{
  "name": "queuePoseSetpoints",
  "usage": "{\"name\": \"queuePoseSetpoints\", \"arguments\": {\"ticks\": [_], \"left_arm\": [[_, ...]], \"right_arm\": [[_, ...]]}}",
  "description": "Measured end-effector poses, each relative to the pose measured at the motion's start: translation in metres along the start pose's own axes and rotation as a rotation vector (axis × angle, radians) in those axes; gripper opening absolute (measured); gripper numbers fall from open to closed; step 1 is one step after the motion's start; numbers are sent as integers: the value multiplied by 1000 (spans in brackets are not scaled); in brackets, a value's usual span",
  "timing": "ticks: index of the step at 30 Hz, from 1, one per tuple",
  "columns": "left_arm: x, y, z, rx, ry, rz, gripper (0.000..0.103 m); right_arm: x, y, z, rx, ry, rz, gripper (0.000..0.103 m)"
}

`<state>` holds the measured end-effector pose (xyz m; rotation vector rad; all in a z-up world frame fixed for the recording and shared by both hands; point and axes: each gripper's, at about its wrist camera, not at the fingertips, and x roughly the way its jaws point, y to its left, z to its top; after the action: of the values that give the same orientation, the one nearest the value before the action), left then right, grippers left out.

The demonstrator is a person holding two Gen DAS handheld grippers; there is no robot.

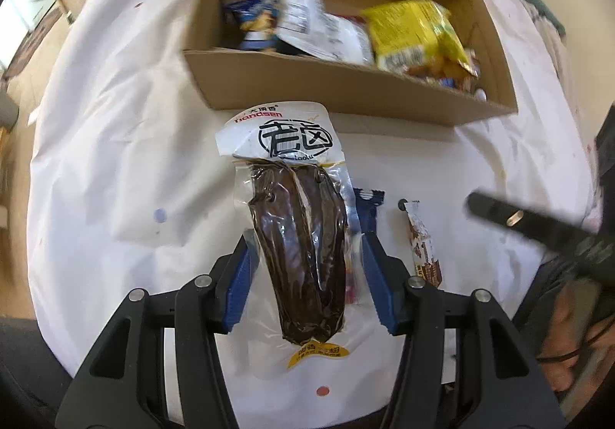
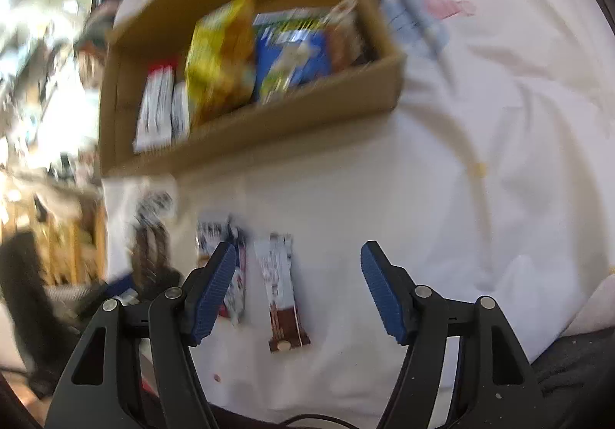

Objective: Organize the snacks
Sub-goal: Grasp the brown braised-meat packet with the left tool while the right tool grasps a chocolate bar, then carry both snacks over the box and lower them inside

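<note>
A clear vacuum pouch of dark brown braised food point(image 1: 303, 237) with a white printed top sits lengthwise between the blue pads of my left gripper point(image 1: 305, 237), which press on its edges. It shows as a blur point(image 2: 150, 248) at the left of the right wrist view. A slim brown-and-white snack bar point(image 2: 282, 294) lies on the white cloth, and my right gripper point(image 2: 298, 248) hovers open over it without touching it. The same bar point(image 1: 423, 248) lies right of the pouch. The cardboard box point(image 1: 346, 83) beyond holds a yellow bag point(image 1: 415, 33) and several other packets.
A blue-edged packet point(image 1: 369, 198) lies partly under the pouch and shows beside my right gripper's left finger point(image 2: 234, 275). The white cloth point(image 1: 115, 160) is stained and creased. The right gripper's dark body point(image 1: 538, 225) crosses the right side. The box point(image 2: 269, 121) stands close behind both bars.
</note>
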<state>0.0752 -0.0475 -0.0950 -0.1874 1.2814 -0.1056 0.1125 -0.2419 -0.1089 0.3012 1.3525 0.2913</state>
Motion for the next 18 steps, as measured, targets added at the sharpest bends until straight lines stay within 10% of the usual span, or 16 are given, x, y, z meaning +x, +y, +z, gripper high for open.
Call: {"name": "queuePoseSetpoints", "arguments": {"ticks": [5,9,18], "left_arm": [[-5,19,-1,-43,-2,-2,50],[-7,19,2,-40,-13,-1,50],[-38,27,-5,-52,-99,-32,50]], "right_arm": [[37,31,-15,-164,107,-107,54],[46,41,-21,-230,100,-161,15],[-1,24,-12,-128,-61,-30,15]]}}
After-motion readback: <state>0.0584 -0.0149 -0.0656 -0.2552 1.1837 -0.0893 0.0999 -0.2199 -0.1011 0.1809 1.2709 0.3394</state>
